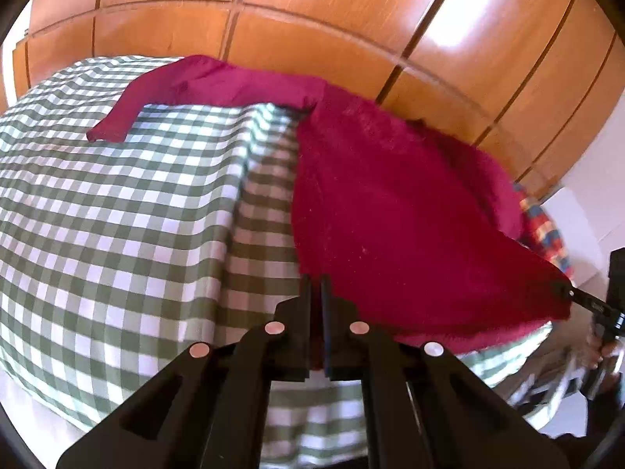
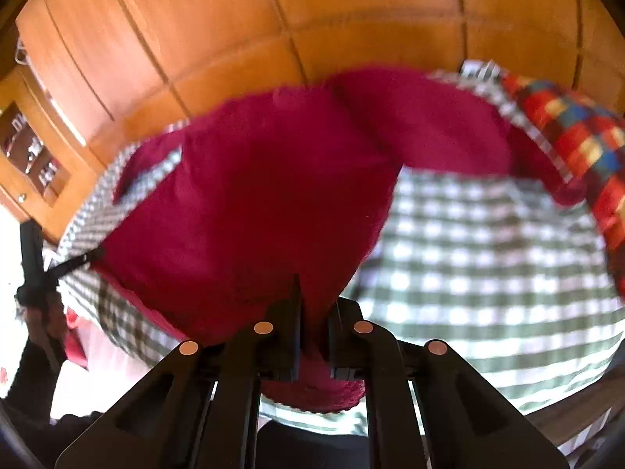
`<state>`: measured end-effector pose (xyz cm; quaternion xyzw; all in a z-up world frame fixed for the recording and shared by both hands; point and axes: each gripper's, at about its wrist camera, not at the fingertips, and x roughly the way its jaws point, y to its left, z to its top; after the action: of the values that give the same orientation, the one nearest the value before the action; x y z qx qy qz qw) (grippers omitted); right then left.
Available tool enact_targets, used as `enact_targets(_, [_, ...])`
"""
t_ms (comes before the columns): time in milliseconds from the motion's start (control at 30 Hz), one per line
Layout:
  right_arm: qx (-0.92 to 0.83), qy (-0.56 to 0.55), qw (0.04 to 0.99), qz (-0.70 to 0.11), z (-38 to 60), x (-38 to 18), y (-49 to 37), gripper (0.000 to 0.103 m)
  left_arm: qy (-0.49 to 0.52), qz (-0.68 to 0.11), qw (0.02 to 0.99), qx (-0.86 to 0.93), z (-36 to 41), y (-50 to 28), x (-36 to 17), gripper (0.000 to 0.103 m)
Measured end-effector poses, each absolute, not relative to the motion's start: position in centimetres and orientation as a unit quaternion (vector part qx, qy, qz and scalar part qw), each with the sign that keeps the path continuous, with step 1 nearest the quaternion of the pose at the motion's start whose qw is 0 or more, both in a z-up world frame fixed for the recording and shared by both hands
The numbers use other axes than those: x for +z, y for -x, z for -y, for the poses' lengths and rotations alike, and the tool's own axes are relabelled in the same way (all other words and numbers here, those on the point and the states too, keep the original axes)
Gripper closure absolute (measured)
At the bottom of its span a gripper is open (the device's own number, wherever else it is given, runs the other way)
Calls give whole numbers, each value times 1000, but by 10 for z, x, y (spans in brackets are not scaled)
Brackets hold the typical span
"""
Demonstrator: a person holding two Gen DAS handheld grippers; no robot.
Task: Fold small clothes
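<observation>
A dark red long-sleeved garment lies spread on a green-and-white checked cloth. One sleeve stretches to the far left. My left gripper is shut on the garment's near left hem corner. My right gripper is shut on the near right hem corner of the garment, with red fabric bunched between the fingers. Each gripper shows in the other's view: the right gripper at the garment's right corner, the left gripper at its left corner. The hem is lifted slightly off the cloth.
A wooden panelled wardrobe stands behind the bed. A multicoloured checked fabric lies at the far right, beyond the garment. A wooden cabinet with shelves is at the left. The checked cloth covers the surface.
</observation>
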<state>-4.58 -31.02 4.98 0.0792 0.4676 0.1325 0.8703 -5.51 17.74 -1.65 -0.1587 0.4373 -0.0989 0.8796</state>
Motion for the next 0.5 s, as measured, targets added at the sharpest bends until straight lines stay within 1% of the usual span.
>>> enact_targets(100, [117,-90,877,-458,333,68,56,94,183,-427,876,-129,-175,76,-1,100])
enact_targets(167, [111,-87,873,-467,345,64,66,94,189,-430,870,-148,-168,91,2,100])
enact_targets(200, [108,-85,869,-475,344,59,69,94,186,-438,867,-152,-166,98,0,100])
enact_targets(367, [101,-69,813,-569,342,-3,88,94,141,-515,836,-124,-150,121,-43,100])
enact_targets(467, [116,-52,790,-599,331,-23,95,94,143,-542,821,-106,-153,125,-60,99])
enact_targets(500, [121,-52,787,-603,330,-25,94,94,147,-546,819,-99,-157,124,-62,97])
